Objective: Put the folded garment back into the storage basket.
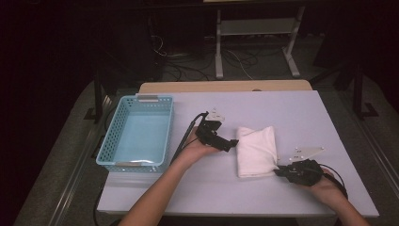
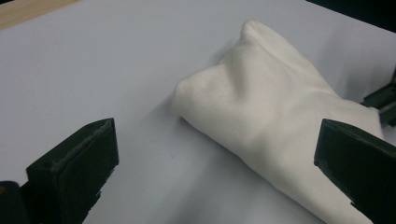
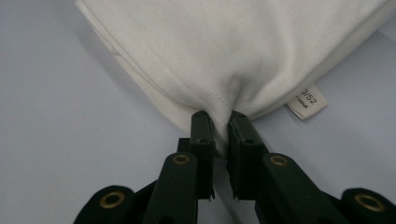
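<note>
Your right gripper (image 1: 281, 170), nearest you, is pinched shut on the near right corner of the folded white cloth (image 1: 255, 150) at mid-surface. Keep that pinch. Your left gripper (image 1: 229, 144) gapes wide and empty; slide it onto the cloth's left edge before closing.

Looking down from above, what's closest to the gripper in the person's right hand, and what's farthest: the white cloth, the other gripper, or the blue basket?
1. White cloth: pinched in the right gripper, at its near right corner.
2. Left gripper: just beyond the cloth's left edge.
3. Blue basket: at the table's far left.
</note>
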Demonstrator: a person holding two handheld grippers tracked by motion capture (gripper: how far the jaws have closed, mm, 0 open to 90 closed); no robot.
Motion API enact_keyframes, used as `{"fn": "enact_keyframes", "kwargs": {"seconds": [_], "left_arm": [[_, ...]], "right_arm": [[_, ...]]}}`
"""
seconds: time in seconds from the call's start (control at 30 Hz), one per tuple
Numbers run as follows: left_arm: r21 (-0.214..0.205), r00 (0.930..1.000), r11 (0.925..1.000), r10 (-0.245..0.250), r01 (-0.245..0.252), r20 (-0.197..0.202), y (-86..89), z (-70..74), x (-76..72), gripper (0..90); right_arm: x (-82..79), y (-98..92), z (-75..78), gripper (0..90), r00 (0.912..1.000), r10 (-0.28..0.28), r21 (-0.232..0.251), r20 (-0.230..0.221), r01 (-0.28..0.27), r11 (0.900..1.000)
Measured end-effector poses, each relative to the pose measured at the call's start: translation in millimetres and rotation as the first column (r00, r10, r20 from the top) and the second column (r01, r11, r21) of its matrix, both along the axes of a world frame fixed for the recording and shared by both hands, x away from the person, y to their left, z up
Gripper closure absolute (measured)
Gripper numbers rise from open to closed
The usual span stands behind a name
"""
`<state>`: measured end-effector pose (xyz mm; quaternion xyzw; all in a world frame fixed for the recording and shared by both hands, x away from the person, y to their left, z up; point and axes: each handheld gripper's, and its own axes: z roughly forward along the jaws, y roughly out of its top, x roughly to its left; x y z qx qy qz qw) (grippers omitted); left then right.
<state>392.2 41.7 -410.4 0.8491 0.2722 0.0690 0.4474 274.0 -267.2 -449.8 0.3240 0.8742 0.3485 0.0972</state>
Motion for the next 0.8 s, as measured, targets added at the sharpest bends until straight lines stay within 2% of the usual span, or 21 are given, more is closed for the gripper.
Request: {"fn": "enact_keyframes", "kwargs": {"seconds": [0.43, 0.63, 0.8], "left_arm": [[0.015, 0.9998, 0.9997, 0.017, -0.017, -0.014, -25.2, -1.3, 26.7, 8.9], [0.006, 0.9994, 0.9997, 0.022, -0.022, -0.027, -31.4, -1.5, 35.0, 15.5], [0.015, 0.999, 0.9998, 0.011, -0.01, -0.044, -38.6, -3.8, 36.9, 20.0]], "right_arm": [[0.1, 0.7, 0.4, 80.2, 1.0, 0.001, -0.007, 0.003, -0.001, 1.0], [0.4, 0.7, 0.5, 80.2, 1.0, 0.003, -0.009, 0.002, -0.003, 1.0], [0.3, 1.0, 0.6, 80.2, 1.0, 0.002, -0.011, 0.003, -0.002, 0.9999]]}}
